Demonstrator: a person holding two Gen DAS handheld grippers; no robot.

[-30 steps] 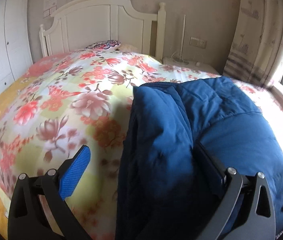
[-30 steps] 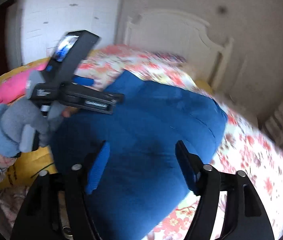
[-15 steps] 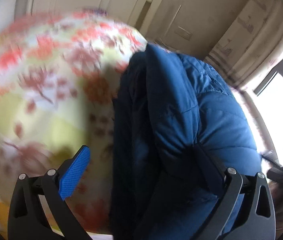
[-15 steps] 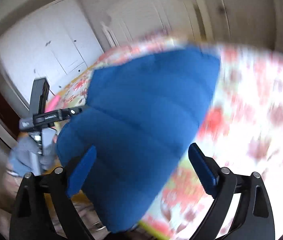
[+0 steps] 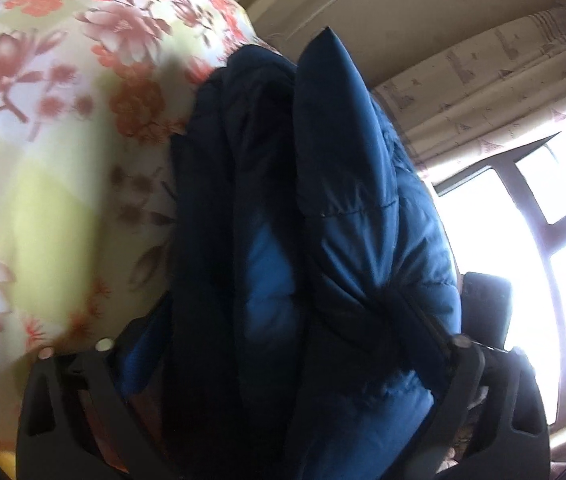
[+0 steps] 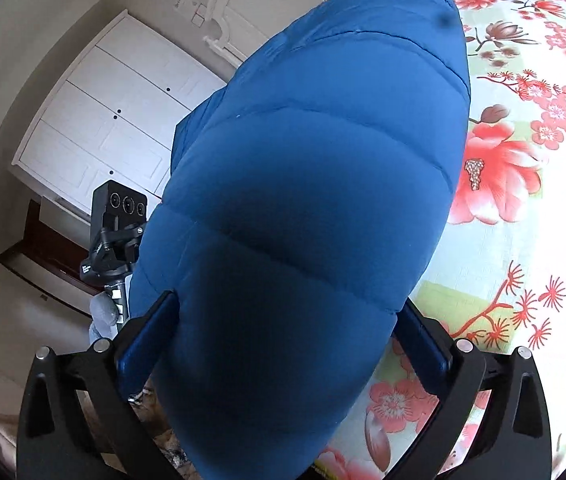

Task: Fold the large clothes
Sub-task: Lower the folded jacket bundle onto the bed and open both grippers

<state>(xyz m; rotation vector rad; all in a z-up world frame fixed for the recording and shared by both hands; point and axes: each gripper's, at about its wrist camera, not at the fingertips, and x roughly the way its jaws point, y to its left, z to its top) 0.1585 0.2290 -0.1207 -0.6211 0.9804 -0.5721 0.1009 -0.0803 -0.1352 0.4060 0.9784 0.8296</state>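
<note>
Above the floral bed cover (image 6: 531, 184), the blue puffer jacket (image 6: 307, 200) is held bunched between both tools. The left tool (image 5: 283, 344) is clenched on its dark folds, while the right tool (image 6: 283, 328) appears clamped around its padded bulk, though contact is partly hidden.
</note>
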